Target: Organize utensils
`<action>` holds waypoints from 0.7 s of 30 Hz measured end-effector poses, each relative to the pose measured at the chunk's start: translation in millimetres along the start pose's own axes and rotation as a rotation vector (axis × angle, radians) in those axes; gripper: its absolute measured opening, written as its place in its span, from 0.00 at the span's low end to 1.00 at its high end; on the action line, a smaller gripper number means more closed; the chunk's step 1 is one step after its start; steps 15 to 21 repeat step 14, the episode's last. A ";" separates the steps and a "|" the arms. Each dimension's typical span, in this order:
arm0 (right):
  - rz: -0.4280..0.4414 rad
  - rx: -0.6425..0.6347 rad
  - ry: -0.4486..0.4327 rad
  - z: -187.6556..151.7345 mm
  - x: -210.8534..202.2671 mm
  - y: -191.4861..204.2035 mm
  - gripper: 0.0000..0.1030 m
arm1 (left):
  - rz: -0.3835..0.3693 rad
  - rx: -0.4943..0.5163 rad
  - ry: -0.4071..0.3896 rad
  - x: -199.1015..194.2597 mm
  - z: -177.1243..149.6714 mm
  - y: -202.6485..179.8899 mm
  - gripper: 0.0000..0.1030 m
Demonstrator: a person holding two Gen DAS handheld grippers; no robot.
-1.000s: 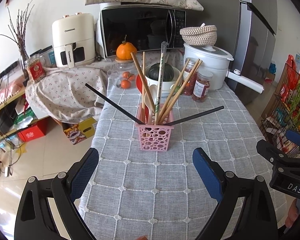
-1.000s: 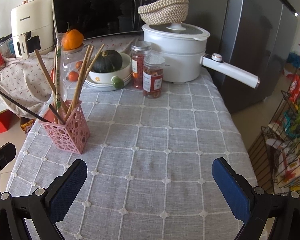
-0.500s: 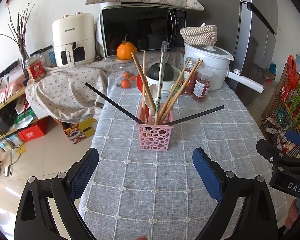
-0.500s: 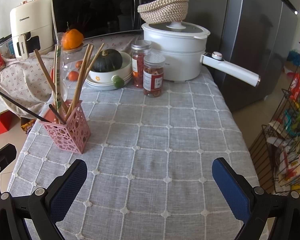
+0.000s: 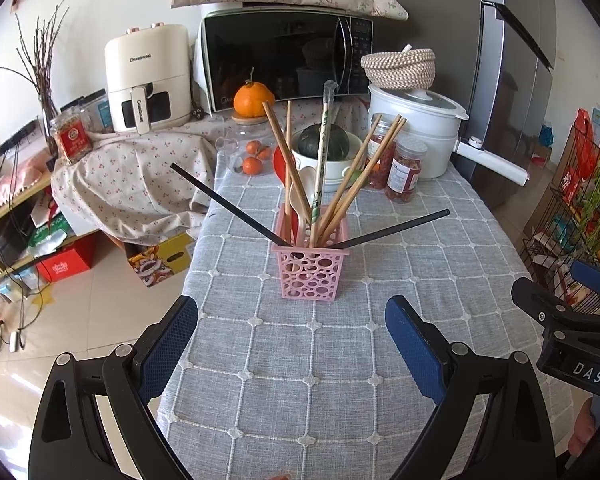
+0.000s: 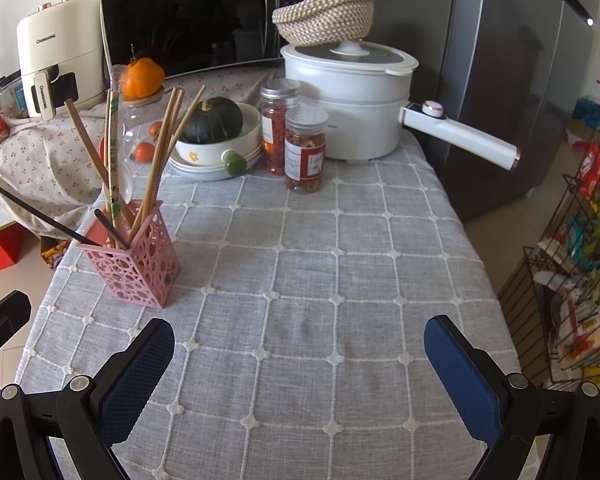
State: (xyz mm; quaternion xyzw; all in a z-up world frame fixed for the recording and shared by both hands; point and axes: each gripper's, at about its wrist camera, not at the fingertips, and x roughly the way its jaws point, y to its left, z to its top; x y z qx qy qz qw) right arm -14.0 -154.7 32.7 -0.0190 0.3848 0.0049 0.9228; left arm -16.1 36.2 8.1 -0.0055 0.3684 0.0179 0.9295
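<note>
Both the left gripper [image 5: 291, 344] and right gripper [image 6: 299, 364] hover with jaws spread, empty, over the grey-clothed desk [image 6: 300, 280]; pink perforated plastic utensil holder [image 5: 310, 270] at frame centre looks filled, so next likely withdrawal or straightening the splayed black chopsticks [image 5: 228, 204].

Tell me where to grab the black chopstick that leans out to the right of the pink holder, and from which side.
Grip the black chopstick on its free upper half, well outside the pink holder, probably coming down from above with the fingers closing across the shaft. It slants low over the tablecloth, with nothing around that end; its lower end is crowded by the wooden chopsticks.
</note>
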 end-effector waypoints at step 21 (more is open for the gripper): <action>-0.004 0.007 0.013 -2.1 3.1 1.0 1.00 | -0.011 -0.004 0.008 0.4 -1.1 -3.2 0.94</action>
